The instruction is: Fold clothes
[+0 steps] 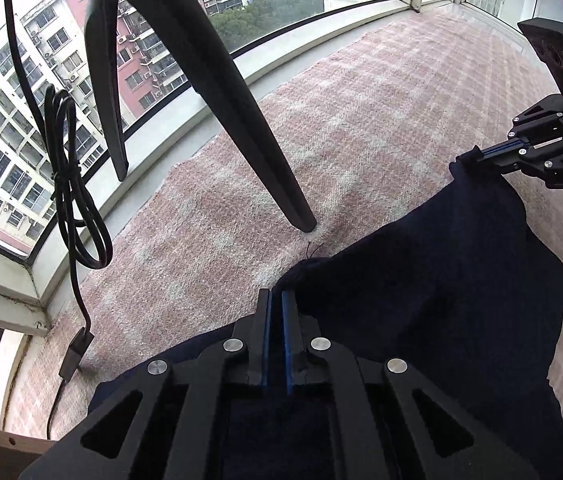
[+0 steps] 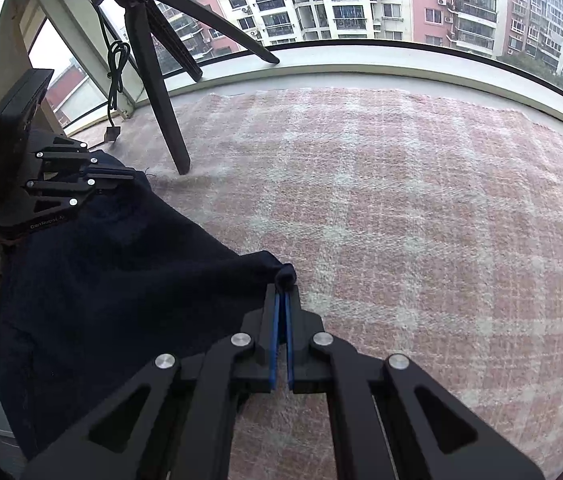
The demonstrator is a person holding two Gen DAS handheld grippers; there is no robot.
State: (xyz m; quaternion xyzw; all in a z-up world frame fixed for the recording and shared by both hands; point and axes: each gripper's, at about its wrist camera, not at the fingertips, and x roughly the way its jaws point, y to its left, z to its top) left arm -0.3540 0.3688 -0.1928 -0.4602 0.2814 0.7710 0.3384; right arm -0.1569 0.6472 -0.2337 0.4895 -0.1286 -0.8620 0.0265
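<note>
Both grippers pinch the dark cloth (image 2: 113,280): the right gripper (image 2: 281,292) at the frame's middle, the left gripper (image 1: 277,300) low in its view, probably to spread it over the pink blanket (image 2: 401,208) for folding.

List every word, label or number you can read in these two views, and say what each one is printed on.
"DAS": white letters on the black body of the right tongs, at the left wrist view's right edge; the word may run on out of frame.
"GenRobot AI": my best reading of the small, blurred white print on the body of the left tongs, in the right wrist view.
Nothing else is readable; the dark garment and plaid blanket carry no text.
</note>
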